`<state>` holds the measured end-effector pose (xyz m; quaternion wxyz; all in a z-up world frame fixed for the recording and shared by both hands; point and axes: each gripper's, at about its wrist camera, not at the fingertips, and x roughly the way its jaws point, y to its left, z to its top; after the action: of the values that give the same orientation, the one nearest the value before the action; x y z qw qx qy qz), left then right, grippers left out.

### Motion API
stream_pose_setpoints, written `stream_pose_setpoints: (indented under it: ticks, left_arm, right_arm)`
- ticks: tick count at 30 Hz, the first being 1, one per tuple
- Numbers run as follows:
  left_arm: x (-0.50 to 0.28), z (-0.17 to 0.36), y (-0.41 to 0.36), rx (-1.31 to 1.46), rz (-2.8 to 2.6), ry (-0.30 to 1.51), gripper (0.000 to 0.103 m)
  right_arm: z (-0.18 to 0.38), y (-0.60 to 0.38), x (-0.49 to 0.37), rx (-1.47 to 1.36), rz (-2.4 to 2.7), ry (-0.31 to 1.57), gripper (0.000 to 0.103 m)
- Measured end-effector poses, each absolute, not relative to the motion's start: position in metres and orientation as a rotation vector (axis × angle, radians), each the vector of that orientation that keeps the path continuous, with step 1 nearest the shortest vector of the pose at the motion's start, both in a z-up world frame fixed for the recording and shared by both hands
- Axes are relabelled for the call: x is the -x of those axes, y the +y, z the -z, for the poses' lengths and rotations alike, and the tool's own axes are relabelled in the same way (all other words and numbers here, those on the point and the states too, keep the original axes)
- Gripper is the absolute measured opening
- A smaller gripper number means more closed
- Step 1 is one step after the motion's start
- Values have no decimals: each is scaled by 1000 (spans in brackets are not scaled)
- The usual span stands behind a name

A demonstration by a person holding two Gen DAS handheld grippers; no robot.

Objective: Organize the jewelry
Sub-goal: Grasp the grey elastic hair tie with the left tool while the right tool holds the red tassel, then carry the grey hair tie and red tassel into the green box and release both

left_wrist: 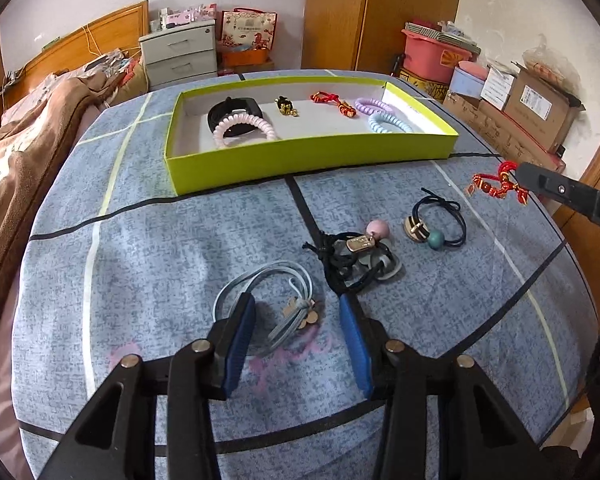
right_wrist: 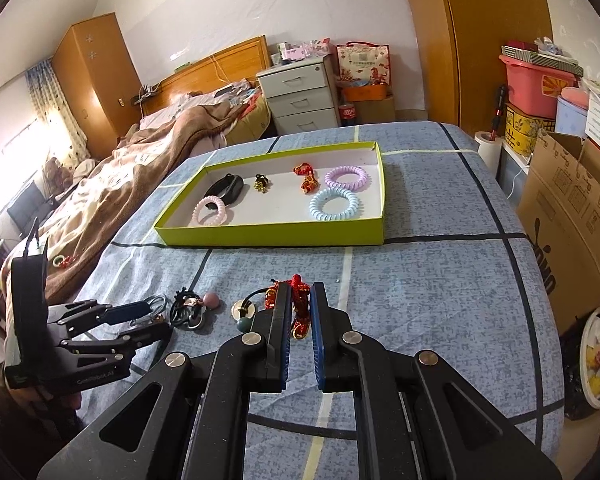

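Right claw [right_wrist: 300, 312] clamped on red knotted bracelet [right_wrist: 300, 300], lifted above bed [right_wrist: 420, 280]; left claw [left_wrist: 296, 320] apart, straddling grey-blue hair tie [left_wrist: 268, 292] near green tray [left_wrist: 300, 160].

White walls, a wooden wardrobe [right_wrist: 480, 40], a 3-drawer cabinet [right_wrist: 302, 96], and a sunlit curtained window [right_wrist: 56, 120].

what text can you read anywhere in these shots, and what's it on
"GenRobot.AI": faint pale print on the side of the left claw, only roughly legible.
Large dark letters on the cardboard box: turned sideways and cut off, not readable.
Print on the red gift bag: too small to read.
White labels on the stacked boxes: too small and blurred.
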<state>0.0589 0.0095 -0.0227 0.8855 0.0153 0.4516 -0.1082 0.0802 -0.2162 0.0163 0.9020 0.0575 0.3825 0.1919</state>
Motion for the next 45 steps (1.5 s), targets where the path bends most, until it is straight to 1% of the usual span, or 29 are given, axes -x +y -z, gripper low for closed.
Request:
stream_pose_setpoints:
  ticks: [2, 4, 6, 10, 23, 29, 38, 45]
  left_arm:
    - [-59, 23, 10, -36, 215, 936, 33]
    - [-60, 22, 11, -39, 199, 937, 26]
    - [-61, 22, 13, -39, 203, 938, 24]
    - [-61, 22, 17, -24, 201, 937, 17]
    - [-63, 10, 23, -9, 183, 914, 17]
    - [-70, -3, 28, 13, 193, 894, 17]
    - [-95, -29, 23, 14, 216, 841, 17]
    - [-116, -35, 12, 18, 250, 833, 17]
  right_arm:
    - [-16, -217, -80, -122, -398, 791, 10]
    - [-16, -217, -79, -125, -399, 789, 9]
    - [-16, -217, -79, -126, -401, 791, 10]
    - [-15, -216, -79, -128, -401, 793, 9]
    - [-13, -210, -81, -132, -410, 794, 10]
    - [-23, -208, -85, -130, -417, 777, 9]
    - [-34, -201, -111, -141, -438, 769, 10]
    - [-40, -201, -141, -119, -421, 765, 10]
